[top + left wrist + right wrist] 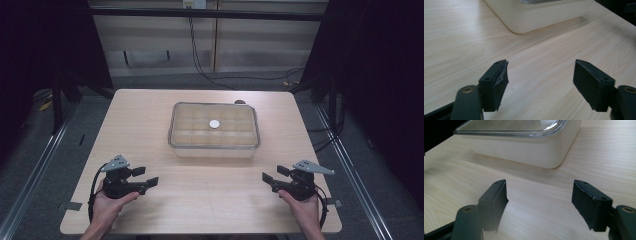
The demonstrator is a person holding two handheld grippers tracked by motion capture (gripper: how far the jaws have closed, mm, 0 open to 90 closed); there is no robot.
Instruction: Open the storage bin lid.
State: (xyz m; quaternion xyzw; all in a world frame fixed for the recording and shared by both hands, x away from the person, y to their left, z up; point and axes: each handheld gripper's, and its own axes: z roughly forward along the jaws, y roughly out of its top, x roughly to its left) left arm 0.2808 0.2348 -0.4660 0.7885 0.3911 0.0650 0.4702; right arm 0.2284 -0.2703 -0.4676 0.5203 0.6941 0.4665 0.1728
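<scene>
I had both grippers parked near the front edge of the table point(150, 107), and nothing about the work looked started. The left gripper point(149, 177) sat at about eight o'clock from the container point(214, 145), its jaws standing well apart over bare wood; the right gripper point(270, 179) sat at about four o'clock, its jaws likewise apart and empty. The container rested at the middle of the table, well apart from both, with its clear lid point(190, 125) seated and a small white disc point(214, 124) at the lid's centre. In the right gripper view the lid's rim point(506, 132) lay flush on the cream body. I judged that the reach, the grasp and any opening all remained.
</scene>
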